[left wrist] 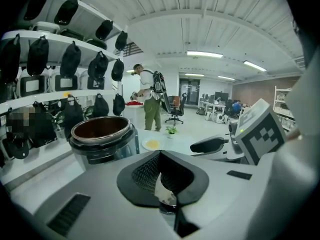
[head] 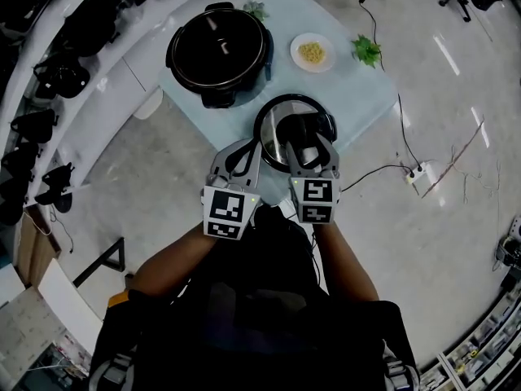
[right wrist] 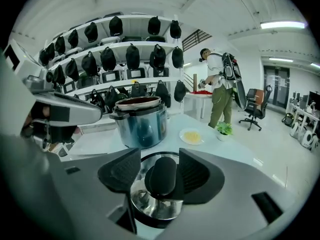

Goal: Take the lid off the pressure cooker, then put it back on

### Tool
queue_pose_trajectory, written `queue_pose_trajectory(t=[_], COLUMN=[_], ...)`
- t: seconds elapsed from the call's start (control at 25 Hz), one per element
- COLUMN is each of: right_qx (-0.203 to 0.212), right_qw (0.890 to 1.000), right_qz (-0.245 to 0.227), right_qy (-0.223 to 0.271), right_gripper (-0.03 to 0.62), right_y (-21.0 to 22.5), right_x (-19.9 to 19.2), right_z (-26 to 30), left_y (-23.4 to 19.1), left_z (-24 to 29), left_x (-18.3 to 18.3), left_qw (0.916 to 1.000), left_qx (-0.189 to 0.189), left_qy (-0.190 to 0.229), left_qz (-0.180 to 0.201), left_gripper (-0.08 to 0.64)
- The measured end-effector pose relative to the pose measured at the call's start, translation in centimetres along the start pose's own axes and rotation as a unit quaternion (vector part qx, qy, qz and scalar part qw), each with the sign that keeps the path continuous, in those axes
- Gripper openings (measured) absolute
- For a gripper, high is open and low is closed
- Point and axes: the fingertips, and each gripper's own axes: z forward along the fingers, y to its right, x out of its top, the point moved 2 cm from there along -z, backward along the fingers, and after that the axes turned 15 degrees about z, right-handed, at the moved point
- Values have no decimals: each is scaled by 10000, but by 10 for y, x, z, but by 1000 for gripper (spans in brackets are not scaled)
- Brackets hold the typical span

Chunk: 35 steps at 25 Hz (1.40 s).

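Note:
The open pressure cooker pot (head: 218, 51) (left wrist: 102, 134) (right wrist: 141, 119) stands at the far left of the pale table (head: 346, 96). Its steel lid (head: 277, 137) (right wrist: 150, 206) lies flat on the table's near edge, black handle (head: 299, 129) (right wrist: 161, 176) up. My right gripper (head: 313, 149) (right wrist: 160, 174) is open, its pads on either side of the handle with a gap showing on the left. My left gripper (head: 244, 155) (left wrist: 161, 176) reaches the lid's left edge, jaws drawn nearly together with a sliver of shiny rim (left wrist: 165, 194) between the pads.
A white plate of yellow food (head: 313, 53) and a small green plant (head: 367, 50) sit at the table's far right. Shelves of black bags (right wrist: 115, 59) line the left wall. Cables and a power strip (head: 419, 173) lie on the floor. A person (right wrist: 220, 89) stands beyond the table.

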Motion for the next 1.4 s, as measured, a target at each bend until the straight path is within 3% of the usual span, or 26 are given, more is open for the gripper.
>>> queue_pose_trajectory(t=[0.64,1.04,1.4], right_qx=[-218,-499,-672], right_qw=[9989,9974,9957], right_qz=[272,253,411], right_qy=[-318,-452,-495], right_gripper=[299,301,295], right_y=[22,26,32], right_x=[-50,-63,-63], right_z=[84,105,103], left_y=[-8,-14,-16], left_z=[77,98,84], left_x=[-69,-76,-67], left_qw=[9975,9955,9957], left_qx=[-443,-690,-751], left_qy=[-545,-649,-549], left_qz=[-96,-37,-26], left_gripper=[5,5,5])
